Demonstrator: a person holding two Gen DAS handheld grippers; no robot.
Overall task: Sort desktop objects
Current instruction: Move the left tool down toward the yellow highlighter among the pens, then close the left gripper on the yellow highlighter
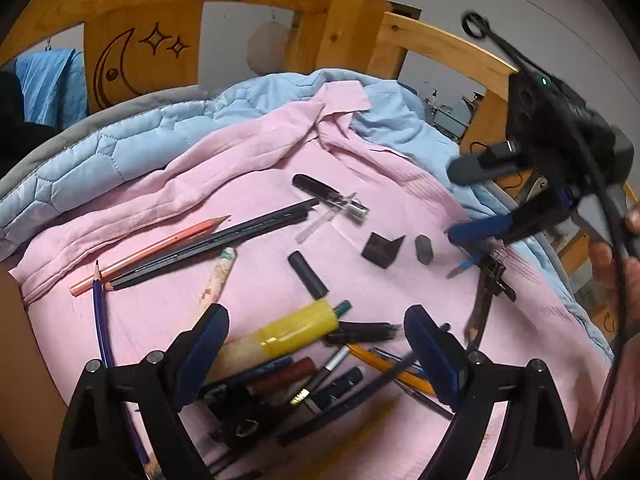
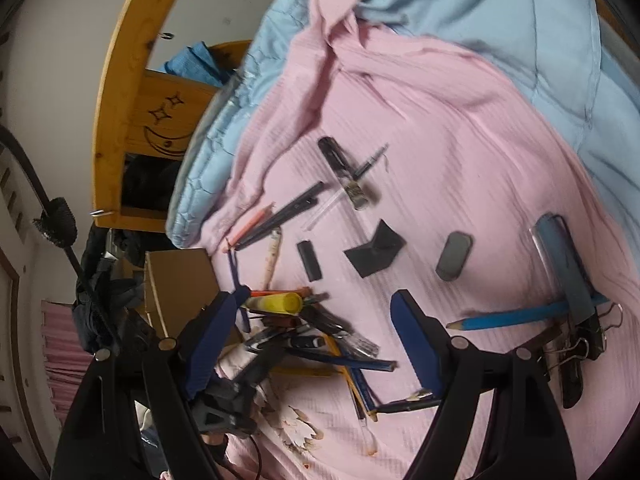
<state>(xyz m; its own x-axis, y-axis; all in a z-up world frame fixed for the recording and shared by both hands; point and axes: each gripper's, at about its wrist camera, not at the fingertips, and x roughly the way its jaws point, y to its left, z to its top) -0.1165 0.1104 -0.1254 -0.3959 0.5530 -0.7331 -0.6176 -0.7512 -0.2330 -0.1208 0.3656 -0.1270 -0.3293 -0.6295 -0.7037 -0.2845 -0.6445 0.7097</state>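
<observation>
Pens, pencils and small items lie scattered on a pink cloth (image 1: 248,184). My left gripper (image 1: 314,320) is open and hangs low over a pile of pens (image 1: 320,368), with a yellow-taped tube (image 1: 296,328) between its fingers, untouched. My right gripper (image 2: 318,298) is open above the same pile (image 2: 320,340), and it shows at the right of the left wrist view (image 1: 454,202). Farther out lie a short black cylinder (image 1: 308,274), a folded black piece (image 2: 374,254) and a grey eraser (image 2: 454,256). A blue pencil (image 2: 520,316) and black binder clips (image 2: 576,352) rest at the right.
An orange pencil and dark pencils (image 1: 192,244) lie at the left, and a black pen with a clear cap (image 1: 328,196) farther back. A blue quilt (image 1: 100,152) and a wooden headboard (image 1: 132,52) bound the bed. A cardboard box (image 2: 180,280) stands beside it.
</observation>
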